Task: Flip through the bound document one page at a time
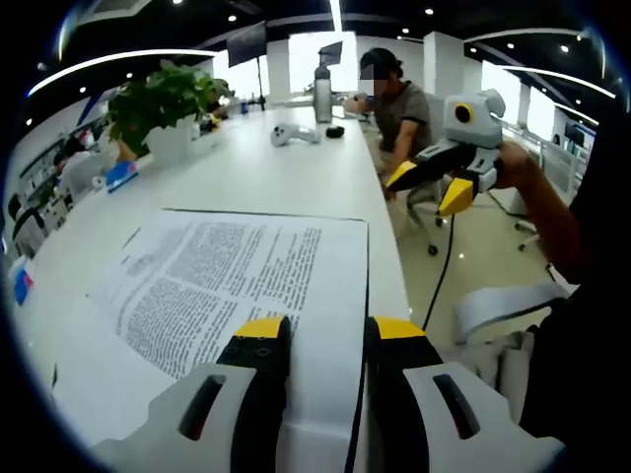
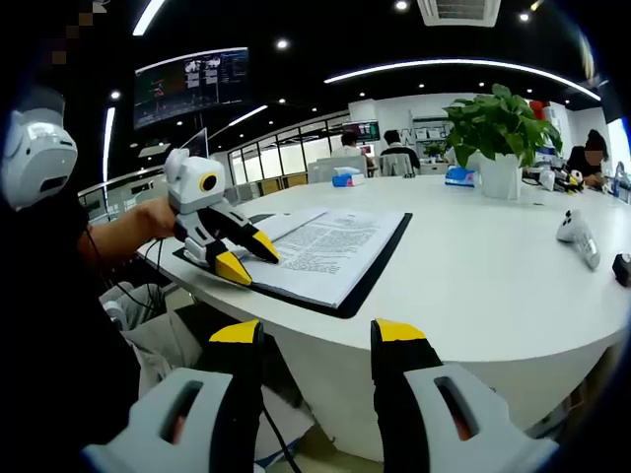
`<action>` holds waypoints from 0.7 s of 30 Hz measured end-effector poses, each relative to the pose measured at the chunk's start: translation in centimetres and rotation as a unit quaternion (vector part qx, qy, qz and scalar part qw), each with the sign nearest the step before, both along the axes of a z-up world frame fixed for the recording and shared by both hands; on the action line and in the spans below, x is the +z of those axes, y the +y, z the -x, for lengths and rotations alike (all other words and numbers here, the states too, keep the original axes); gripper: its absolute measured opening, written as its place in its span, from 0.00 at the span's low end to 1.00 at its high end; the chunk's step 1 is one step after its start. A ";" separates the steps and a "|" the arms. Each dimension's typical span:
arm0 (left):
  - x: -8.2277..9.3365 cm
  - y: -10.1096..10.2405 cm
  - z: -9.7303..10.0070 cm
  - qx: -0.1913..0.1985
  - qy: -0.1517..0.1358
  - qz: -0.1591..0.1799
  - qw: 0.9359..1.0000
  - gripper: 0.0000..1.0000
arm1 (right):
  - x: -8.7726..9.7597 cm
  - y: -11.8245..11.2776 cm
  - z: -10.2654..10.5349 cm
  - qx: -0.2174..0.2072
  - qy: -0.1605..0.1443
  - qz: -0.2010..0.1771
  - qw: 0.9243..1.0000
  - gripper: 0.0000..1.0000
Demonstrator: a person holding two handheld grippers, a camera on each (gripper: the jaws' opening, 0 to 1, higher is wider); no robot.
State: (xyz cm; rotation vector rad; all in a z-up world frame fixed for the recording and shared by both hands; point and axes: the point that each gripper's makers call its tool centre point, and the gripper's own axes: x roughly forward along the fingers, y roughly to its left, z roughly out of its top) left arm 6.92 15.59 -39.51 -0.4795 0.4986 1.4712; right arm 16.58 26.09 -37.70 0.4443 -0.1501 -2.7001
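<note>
Two hand-held grippers with yellow-tipped black jaws are seen over one long white table (image 2: 513,286). One bound document (image 1: 237,286) lies open on the table near its edge, printed text facing up, with a dark cover showing as a border around the pages.

In the left gripper view, the left gripper (image 1: 325,330) is held low over the near edge of the document, its two jaws a narrow gap apart, with a strip of page visible between them; whether the jaws touch the paper cannot be told. In the right gripper view the same gripper is seen from the side, held by a hand (image 2: 158,219), its tips at the document's near corner.

The right gripper (image 2: 317,335) is held off the table's edge, well apart from the document, jaws parted and nothing between them. In the left gripper view it is seen in the air to the right of the table.

One potted plant (image 2: 498,138) in a white pot stands farther along the table. One white game controller (image 2: 577,236) lies near it. One grey bottle (image 1: 322,94) stands at the far end, beside one seated person (image 1: 399,108).
</note>
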 end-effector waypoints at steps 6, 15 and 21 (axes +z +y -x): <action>0.1 -0.1 0.7 0.014 -0.035 -0.009 0.999 0.26 | -0.3 0.3 0.0 -0.007 -0.005 0.008 1.000 0.43; -0.3 0.3 -0.6 -0.026 0.035 0.021 0.999 0.37 | -0.2 0.5 0.0 -0.013 -0.006 0.010 1.000 0.43; -0.2 0.2 -0.1 -0.024 0.020 0.014 0.999 0.33 | -0.8 0.4 0.0 -0.010 -0.015 0.004 1.000 0.43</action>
